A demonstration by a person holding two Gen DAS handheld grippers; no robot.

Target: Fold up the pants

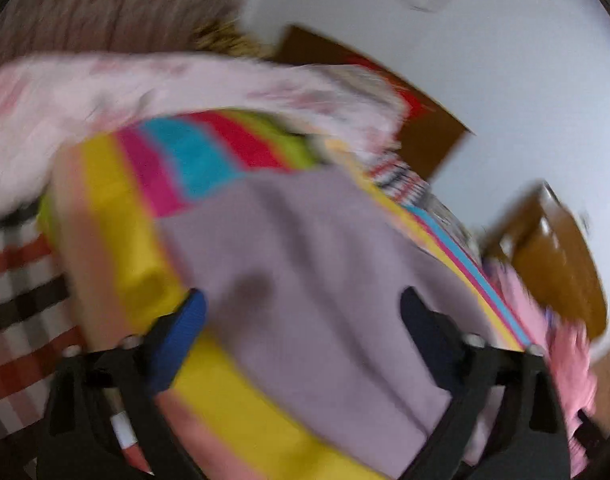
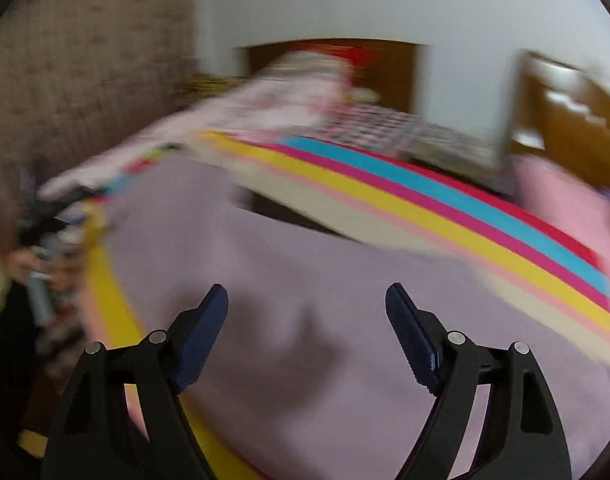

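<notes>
Both views are blurred, so small details cannot be read.

In the left wrist view, at the far left, there is a checked cloth [image 1: 21, 292] with red, black and white squares. Beside it a striped sheet [image 1: 117, 216] with yellow, pink, blue and red bands covers the bed. A pale pink blanket [image 1: 105, 92] with a faint pattern lies along the far side of the sheet. Behind it, a brownish curtain [image 1: 117, 4] hangs at the far left. The pants [image 1: 313, 264], of a light purple colour, lie spread on the striped sheet in the middle of the bed. The left gripper [image 1: 303, 308] hovers over the near part of the pants with its fingers wide apart, and it holds nothing. To the right of the bed the white wall [image 1: 485, 72] fills the far side, with a brown wooden headboard [image 1: 433, 132] against it and a brown wooden cabinet [image 1: 561, 264] at the right.

In the right wrist view the pants [image 2: 305, 264] reach from the left side across the near half of the bed. The right gripper [image 2: 307, 308] is over them, its fingers also wide apart and empty. Whether its tips touch the cloth, I cannot tell. On the far right side a pink cloth [image 2: 565, 208] lies at the edge of the bed.
</notes>
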